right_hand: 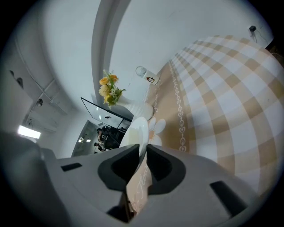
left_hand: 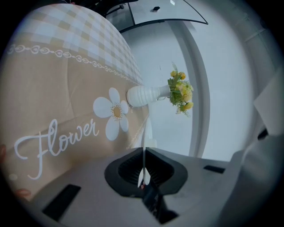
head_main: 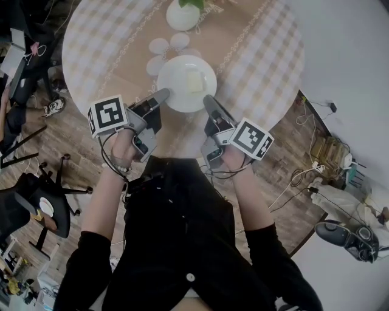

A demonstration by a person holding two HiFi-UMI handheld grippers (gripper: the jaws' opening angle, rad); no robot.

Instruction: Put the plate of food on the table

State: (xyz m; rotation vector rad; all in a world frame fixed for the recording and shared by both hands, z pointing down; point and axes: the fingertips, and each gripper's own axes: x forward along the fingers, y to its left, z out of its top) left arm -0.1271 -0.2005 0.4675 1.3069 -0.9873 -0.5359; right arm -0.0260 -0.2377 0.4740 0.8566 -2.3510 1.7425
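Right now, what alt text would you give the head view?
From above: a person holds a white plate of pale food by its rim, left gripper and right gripper on opposite sides, over a round table with a checked cloth. A white vase stands beyond it.

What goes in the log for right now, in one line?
left gripper: jaws shut on plate rim | right gripper: jaws shut on plate rim | plate: over table, food on it
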